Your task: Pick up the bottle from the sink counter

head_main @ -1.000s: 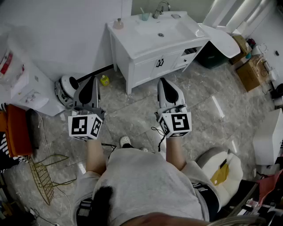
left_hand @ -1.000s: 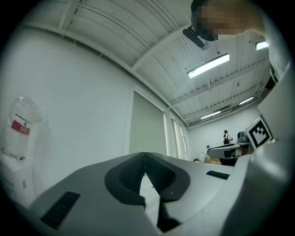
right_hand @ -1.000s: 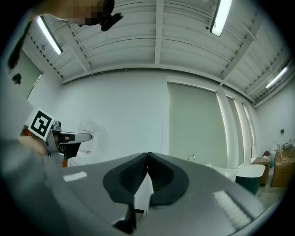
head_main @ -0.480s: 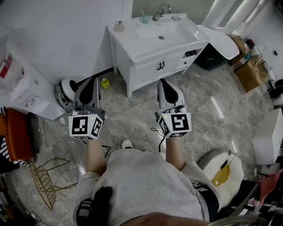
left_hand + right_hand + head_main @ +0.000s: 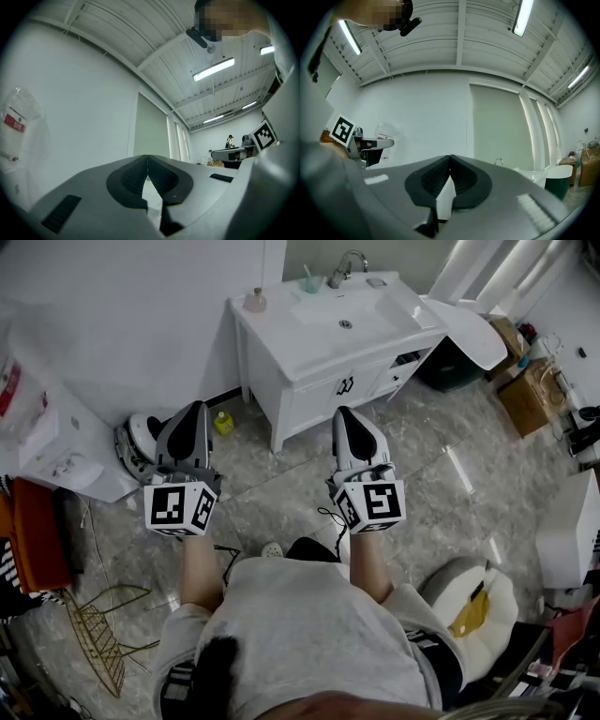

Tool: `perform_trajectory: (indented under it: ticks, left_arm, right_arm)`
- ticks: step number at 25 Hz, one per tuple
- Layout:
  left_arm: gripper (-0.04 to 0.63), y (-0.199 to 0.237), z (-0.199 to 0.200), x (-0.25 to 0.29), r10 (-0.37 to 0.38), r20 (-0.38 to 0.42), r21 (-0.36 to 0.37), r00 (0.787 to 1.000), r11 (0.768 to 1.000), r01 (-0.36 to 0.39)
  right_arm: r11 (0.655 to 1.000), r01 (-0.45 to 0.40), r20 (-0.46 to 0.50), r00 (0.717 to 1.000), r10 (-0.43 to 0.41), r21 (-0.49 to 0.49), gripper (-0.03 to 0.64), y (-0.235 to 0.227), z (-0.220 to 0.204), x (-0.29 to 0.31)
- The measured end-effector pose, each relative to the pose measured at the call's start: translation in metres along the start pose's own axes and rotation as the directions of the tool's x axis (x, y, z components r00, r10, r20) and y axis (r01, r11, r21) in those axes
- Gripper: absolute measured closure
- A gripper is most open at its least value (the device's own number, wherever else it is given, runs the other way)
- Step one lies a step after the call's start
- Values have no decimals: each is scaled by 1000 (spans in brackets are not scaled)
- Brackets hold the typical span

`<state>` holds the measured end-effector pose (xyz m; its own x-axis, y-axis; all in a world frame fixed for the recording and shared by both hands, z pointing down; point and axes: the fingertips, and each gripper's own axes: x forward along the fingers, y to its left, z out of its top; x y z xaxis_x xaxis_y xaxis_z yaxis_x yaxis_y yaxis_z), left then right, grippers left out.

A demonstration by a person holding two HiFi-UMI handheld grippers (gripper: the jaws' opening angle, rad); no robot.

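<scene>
Small pale-pink bottle point(image 5: 255, 300) upright on white sink table point(image 5: 309, 338), well ahead; I judge L tongs point(image 5: 195, 409) nearer than R tongs point(image 5: 345, 413). Both clenched, empty.

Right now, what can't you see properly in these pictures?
- Bottle on the sink counter: head view, too small to show its cap or label. It shows in neither gripper view.
- Yellow thing on the floor: head view, too small to name.
- Shoe: head view, mostly hidden by the person's body.
</scene>
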<state>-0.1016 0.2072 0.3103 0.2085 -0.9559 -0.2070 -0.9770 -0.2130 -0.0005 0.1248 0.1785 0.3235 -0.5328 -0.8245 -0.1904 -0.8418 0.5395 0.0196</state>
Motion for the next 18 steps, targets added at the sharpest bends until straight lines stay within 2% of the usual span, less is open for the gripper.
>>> perform_trajectory:
  ticks: [8,18]
  left_arm:
    - [588,14,-13,28,-17,-20,-13,1000,1000,16]
    - [588,55,-18,92,31,-3,0,1000,1000,-31]
  right_arm:
    - [1000,11,-26,1000,-11,-1,607,-15,-11,30]
    - [999,-45,-10,999,45,9,607,-36,-21,116]
